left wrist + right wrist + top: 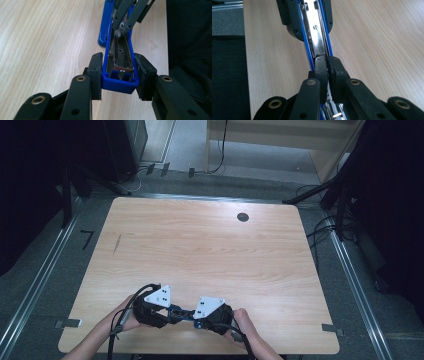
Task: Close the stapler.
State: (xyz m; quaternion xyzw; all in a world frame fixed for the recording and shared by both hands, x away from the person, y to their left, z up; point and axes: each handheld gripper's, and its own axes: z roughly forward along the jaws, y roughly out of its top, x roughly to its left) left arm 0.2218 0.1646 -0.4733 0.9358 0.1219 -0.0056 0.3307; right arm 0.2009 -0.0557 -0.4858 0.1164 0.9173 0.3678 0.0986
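Note:
A blue stapler [182,311] is swung open near the table's front edge, between my two grippers. My left gripper [120,75] is shut on the end of the stapler's blue upper arm [118,86], one pad pressed on each side. The metal staple channel [121,53] lies bare and faces up. The blue base [103,27] rests on the wood beyond it. My right gripper [328,67] comes from the opposite side with its jaws shut over the channel [318,42]. Its tips [122,28] touch a small pale bit that I cannot identify. Hands hold both grippers [167,314] [200,316].
The wooden table [210,245] has a dark round hole [242,217] at the far right and a thin dark mark [116,244] at the left. Its front edge lies just below the hands. Dark clothing [190,37] is beside the grippers.

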